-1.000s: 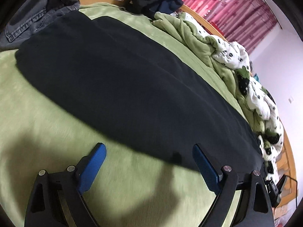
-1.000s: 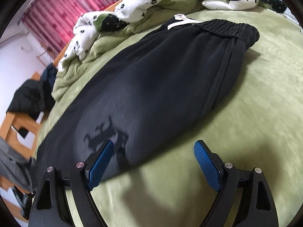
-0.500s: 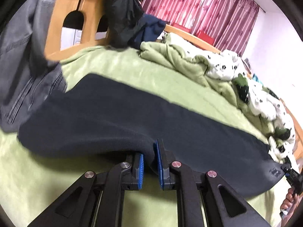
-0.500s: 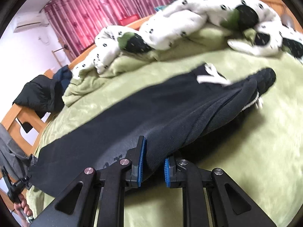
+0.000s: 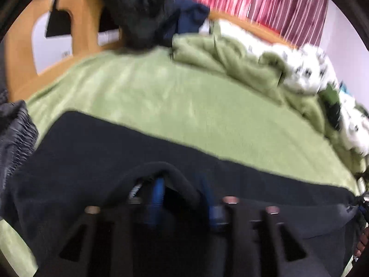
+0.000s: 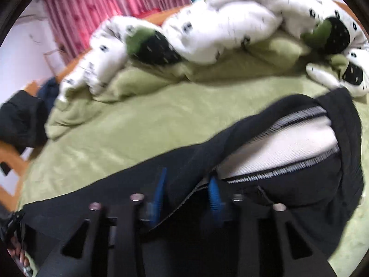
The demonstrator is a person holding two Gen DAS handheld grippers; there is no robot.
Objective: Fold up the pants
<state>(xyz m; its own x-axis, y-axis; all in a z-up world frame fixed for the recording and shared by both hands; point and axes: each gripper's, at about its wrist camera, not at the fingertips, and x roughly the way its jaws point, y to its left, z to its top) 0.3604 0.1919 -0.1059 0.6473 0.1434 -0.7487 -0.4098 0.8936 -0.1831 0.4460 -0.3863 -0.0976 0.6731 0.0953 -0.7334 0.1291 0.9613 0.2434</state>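
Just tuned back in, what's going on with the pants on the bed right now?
Both handheld grippers are clamped on the near edge of the black fleece pants on the green bed cover. The left gripper pinches the leg; the right gripper holds near the waist, where the white pocket lining shows. The fabric is raised, mid-fold.

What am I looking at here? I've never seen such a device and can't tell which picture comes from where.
No robot: a person holds a two-fingered grabber in each hand, each carrying a wide-angle camera looking along its blue pads. One picture is from the left gripper, the other from the right gripper. Black pants lie on a green bedspread, with a crumpled spotted duvet behind. Each gripper's jaws pinch a fold of the pants; the right view shows a white inner lining. Both pictures are blurred.
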